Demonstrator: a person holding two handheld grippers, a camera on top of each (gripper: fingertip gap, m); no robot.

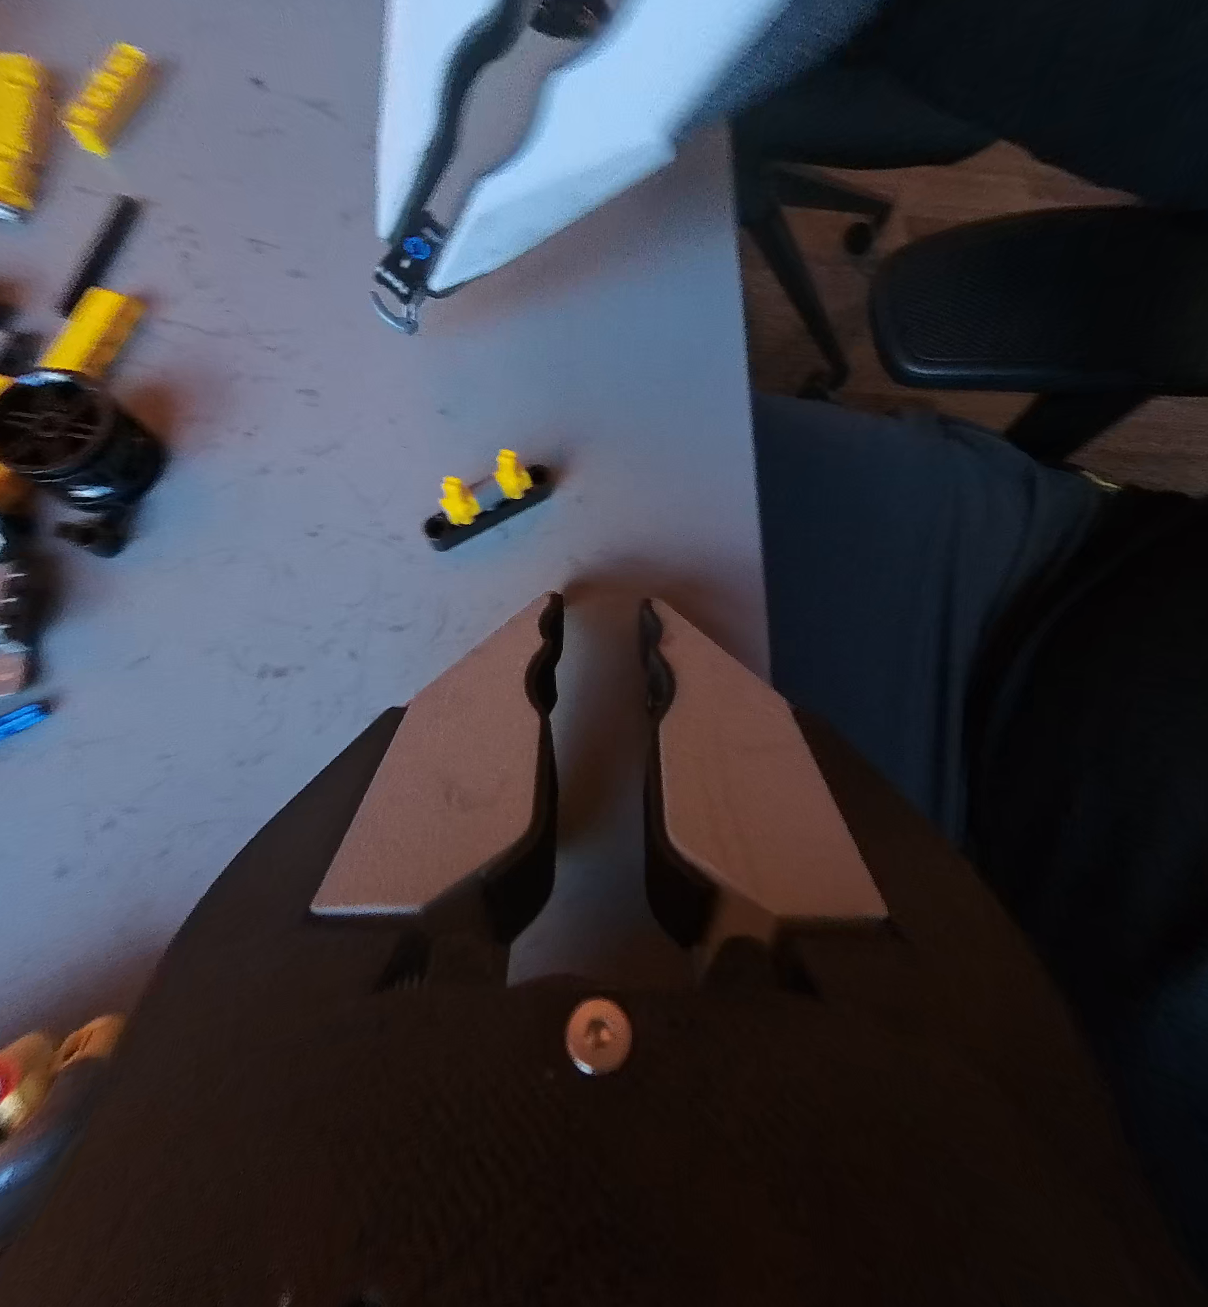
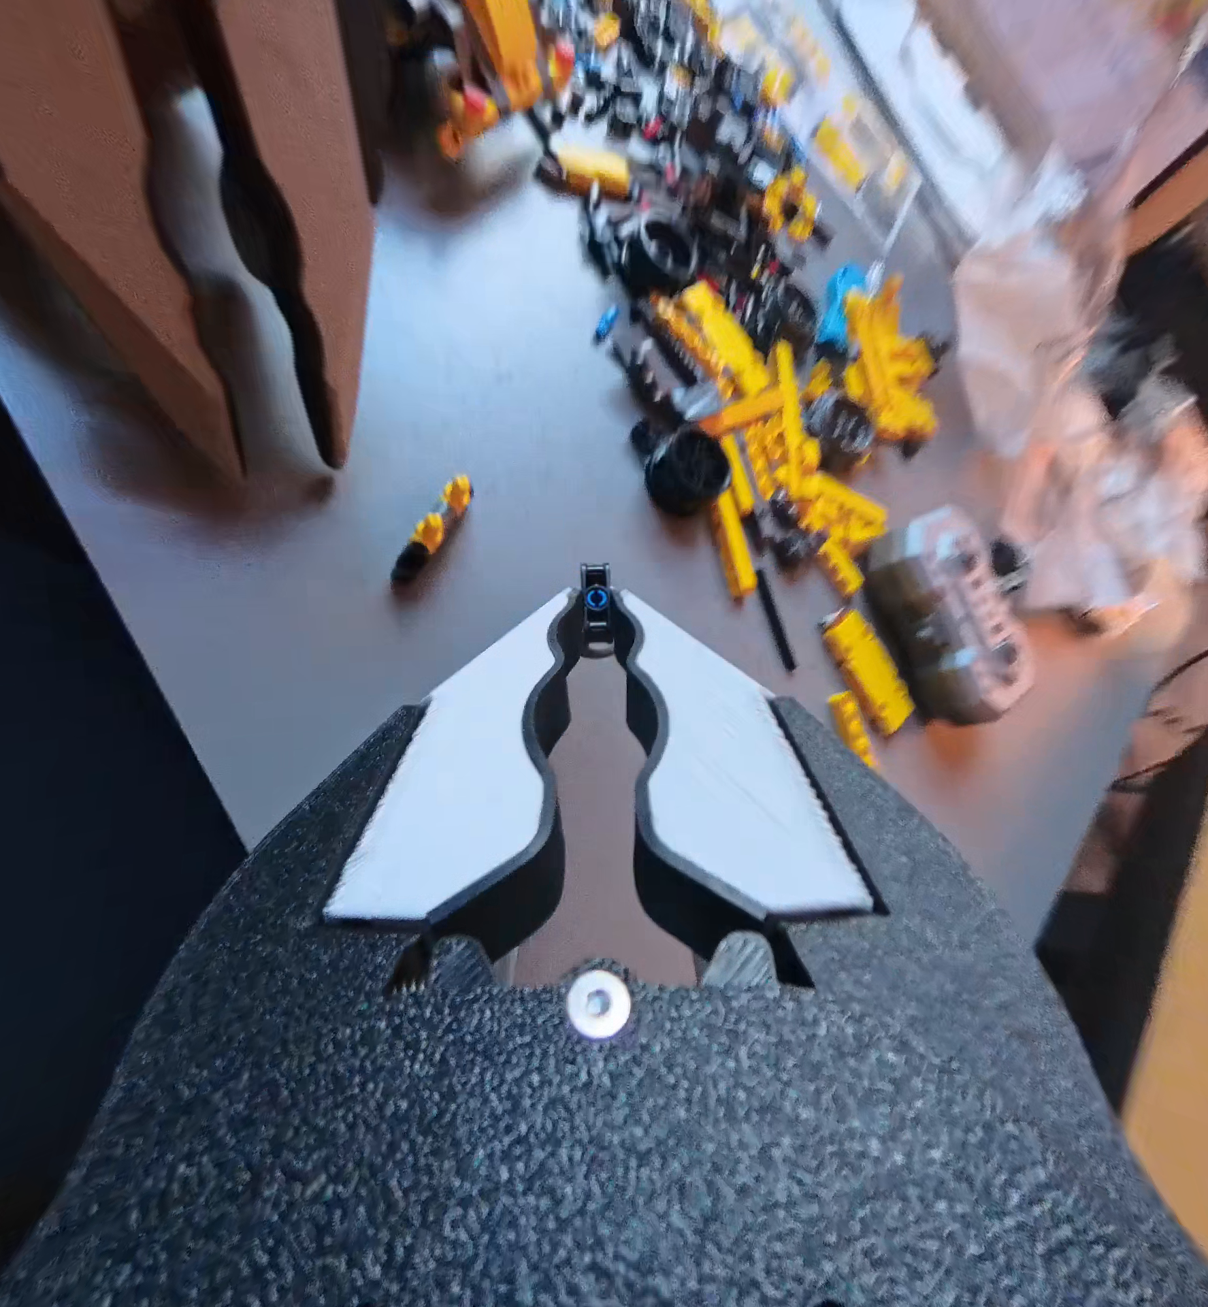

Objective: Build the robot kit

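Two tongs over worktop (image 1: pixel 304 353): right tongs (image 2: pixel 595 601) clamped thinly on small black connector (image 2: pixel 595 600), perhaps slipping; left tongs (image 1: pixel 601 608) apart, empty.

Both views are dimly, warmly lit. Motion blur is seen throughout, heaviest toward 9 o'clock on the left wrist view and 2 o'clock on the right. Wide-angle bending is noted at edges.

Pegged beam (image 1: pixel 488 501) on table (image 1: pixel 268 636) between grippers
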